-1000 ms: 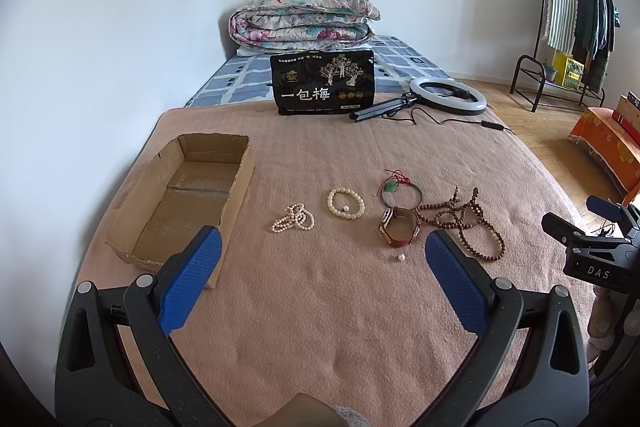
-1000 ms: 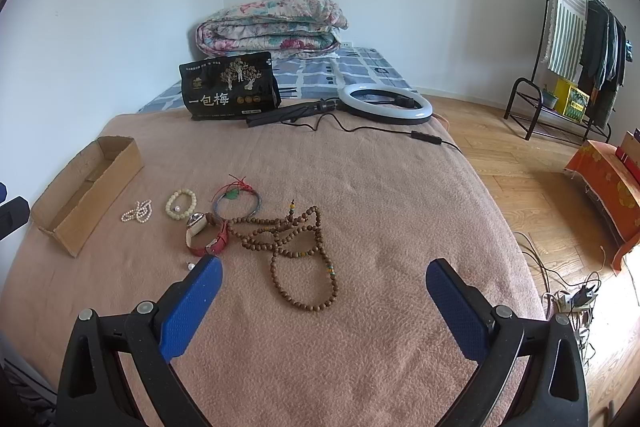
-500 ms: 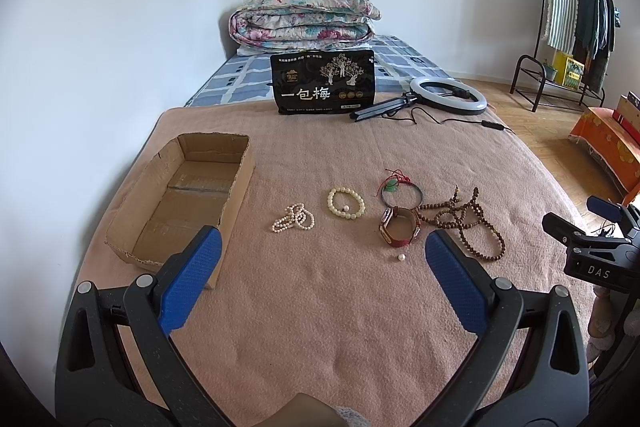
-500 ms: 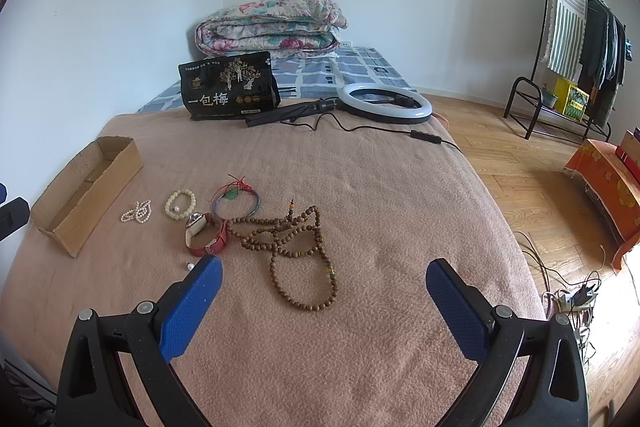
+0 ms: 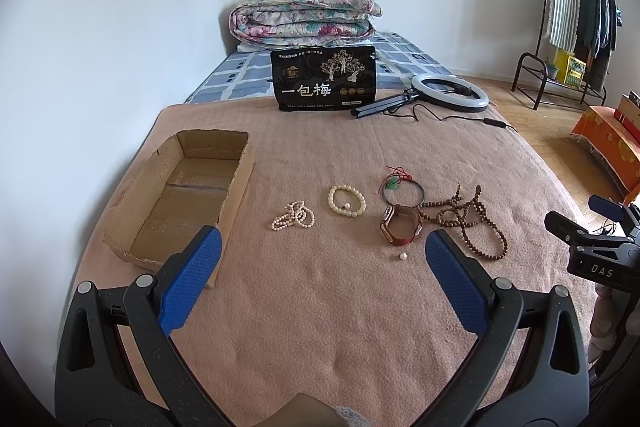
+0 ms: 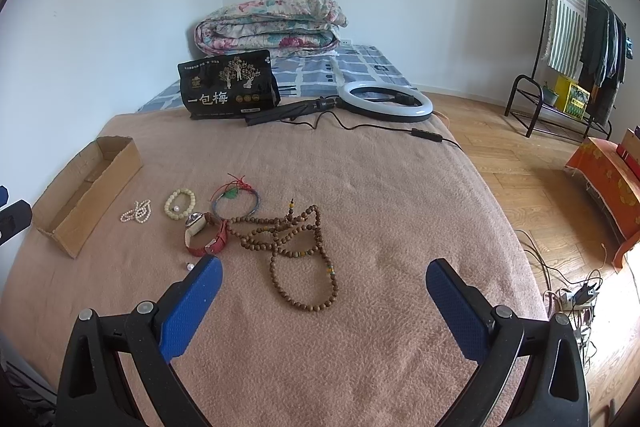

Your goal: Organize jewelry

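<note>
White walls, wood plank floor on the right. Bed with pink blanket, blue checked sheet at the far end, folded floral quilt against the wall. Black clothes rack far right, orange-covered box nearby. Daylight, even.

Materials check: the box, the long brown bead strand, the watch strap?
Box: corrugated cardboard, matte brown, torn ragged front edge. Long bead strand: looks like wood or seed, dull brown round beads, a few coloured spacers. Watch strap: red, slight sheen, probably leather or imitation; cannot tell which.
</note>
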Demonstrator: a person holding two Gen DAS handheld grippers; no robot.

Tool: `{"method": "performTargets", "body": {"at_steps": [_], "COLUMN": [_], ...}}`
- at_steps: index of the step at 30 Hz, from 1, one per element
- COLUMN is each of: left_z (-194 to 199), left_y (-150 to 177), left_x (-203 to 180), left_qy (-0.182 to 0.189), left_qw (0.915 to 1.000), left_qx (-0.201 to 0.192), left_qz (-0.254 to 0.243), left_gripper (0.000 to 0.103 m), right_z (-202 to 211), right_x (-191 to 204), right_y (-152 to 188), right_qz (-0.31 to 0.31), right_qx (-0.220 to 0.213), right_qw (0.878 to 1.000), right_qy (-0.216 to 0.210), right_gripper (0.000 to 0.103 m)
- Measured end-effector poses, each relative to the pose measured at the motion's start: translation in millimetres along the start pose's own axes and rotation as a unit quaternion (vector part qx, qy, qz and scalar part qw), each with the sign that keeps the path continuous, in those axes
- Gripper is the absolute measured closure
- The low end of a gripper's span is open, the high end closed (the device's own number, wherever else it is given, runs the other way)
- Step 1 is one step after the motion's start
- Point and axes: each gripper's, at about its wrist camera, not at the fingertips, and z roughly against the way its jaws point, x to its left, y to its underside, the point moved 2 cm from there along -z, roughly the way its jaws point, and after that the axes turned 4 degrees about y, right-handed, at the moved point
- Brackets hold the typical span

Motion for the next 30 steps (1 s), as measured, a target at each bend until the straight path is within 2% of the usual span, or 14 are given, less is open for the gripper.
{"method": "performTargets", "body": {"at_steps": [13,20,25,30], "left_z": [-35,-58,-77,-93], "left_y": [2,-4,-6,-7], "left_x": [-1,-7,-11,-14], "left_qy": [-0.002,0.000,0.017,0.029], "left_qw": [0.9994,0.9988,0.9975,0.9961], "left_qx": [0.035,0.048,0.069,0.084], "left_qz": [-0.001,-0.004,-0.001,-0.002], "left_gripper": [0.000,0.000,0.000,0.006], "right_z": [-26,-50,-69,-85], "right_x": [-5,-4,8,13], "right_y": [-8,-16,-21,-24], "right_qz": [0.005,0.014,0.053,0.058], "right_qx": [0.017,0.035,0.047,0.070], "right_qw": [1.000,0.999,0.997,0.994], "right_qy": [-0.001,-0.020,-0.034,-0.056], "right_gripper": [0.000,0.000,0.000,0.000]}}
